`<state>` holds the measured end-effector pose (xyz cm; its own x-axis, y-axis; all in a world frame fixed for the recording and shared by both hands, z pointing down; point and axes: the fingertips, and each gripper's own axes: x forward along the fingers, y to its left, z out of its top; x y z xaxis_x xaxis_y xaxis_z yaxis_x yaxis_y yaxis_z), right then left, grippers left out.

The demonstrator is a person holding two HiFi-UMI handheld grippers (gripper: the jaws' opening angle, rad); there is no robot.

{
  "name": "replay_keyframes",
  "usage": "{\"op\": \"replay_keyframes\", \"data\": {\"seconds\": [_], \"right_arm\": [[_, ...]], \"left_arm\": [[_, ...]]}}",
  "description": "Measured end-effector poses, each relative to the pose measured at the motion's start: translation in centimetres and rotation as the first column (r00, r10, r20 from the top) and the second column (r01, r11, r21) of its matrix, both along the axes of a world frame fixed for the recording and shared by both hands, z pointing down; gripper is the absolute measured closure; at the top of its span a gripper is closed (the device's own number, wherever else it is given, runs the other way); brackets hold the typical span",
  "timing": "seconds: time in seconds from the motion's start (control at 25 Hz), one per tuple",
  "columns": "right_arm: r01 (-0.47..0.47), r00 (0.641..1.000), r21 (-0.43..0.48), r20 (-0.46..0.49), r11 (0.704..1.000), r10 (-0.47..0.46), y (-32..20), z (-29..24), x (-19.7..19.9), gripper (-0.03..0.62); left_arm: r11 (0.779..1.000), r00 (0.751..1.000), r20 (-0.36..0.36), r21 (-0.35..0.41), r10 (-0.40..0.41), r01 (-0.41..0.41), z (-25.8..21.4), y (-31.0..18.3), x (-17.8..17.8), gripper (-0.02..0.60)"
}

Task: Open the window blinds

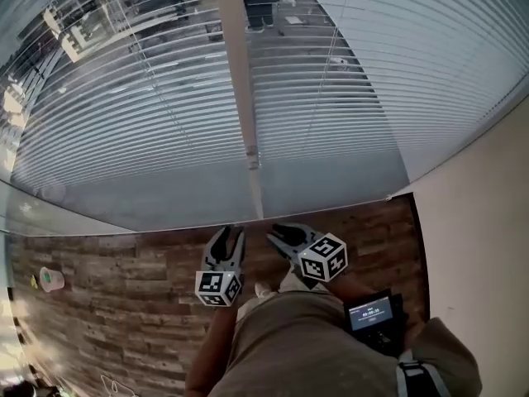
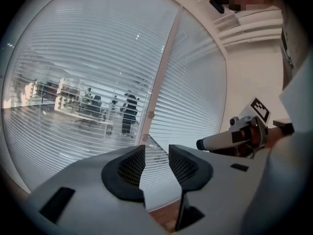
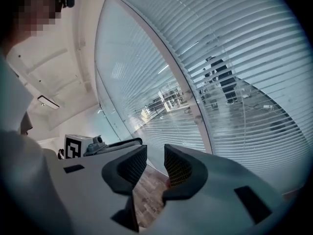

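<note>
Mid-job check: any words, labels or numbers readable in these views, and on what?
None readable.
Small screen at the person's waist: light figures, too small to read.
Left marker cube and right marker cube: black-and-white patterns, no words.

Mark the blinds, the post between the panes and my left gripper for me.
blinds point(image 1: 364, 81): head view, slats of the right pane.
post point(image 1: 238, 81): head view, middle of its length.
left gripper point(image 1: 231, 231): head view, between its fingertips.
</note>
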<state>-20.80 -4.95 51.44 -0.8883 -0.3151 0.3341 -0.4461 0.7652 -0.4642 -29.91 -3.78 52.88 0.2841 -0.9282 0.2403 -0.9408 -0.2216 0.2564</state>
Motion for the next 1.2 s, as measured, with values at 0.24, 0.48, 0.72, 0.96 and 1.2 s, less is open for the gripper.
{"op": "replay_keyframes", "data": {"seconds": [0.24, 0.48, 0.72, 0.96, 1.2], "right_arm": [[-0.025, 1.0, -0.013, -0.001, 1.0, 0.025, 3.0, 1.4, -0.5, 0.487], [-0.036, 0.999, -0.012, -0.006, 0.999, 0.036, 6.1, -0.2, -0.6, 0.487], [-0.059, 0.998, -0.007, -0.009, 0.998, 0.059, 8.1, -1.8, 0.5, 0.487], [-0.081, 0.997, 0.001, -0.001, 0.997, 0.081, 9.8, -1.7, 2.7, 0.487], [-0.072, 0.997, 0.018, 0.009, 0.997, 0.072, 10.9, -4.2, 4.5, 0.486]], "left_arm": [[1.0, 1.0, -0.002, -0.009, 0.02, -0.02, 1.5, 3.1, -0.7, 0.423], [0.999, 0.999, -0.005, -0.007, 0.037, -0.037, -0.3, 5.9, -0.7, 0.423], [0.999, 0.999, -0.004, -0.002, 0.048, -0.048, -1.8, 7.7, -0.3, 0.423], [0.998, 0.998, 0.004, 0.01, 0.059, -0.059, -1.8, 9.4, 1.5, 0.425], [0.999, 0.999, 0.015, 0.02, 0.04, -0.04, -4.3, 10.6, 2.8, 0.423]]}}
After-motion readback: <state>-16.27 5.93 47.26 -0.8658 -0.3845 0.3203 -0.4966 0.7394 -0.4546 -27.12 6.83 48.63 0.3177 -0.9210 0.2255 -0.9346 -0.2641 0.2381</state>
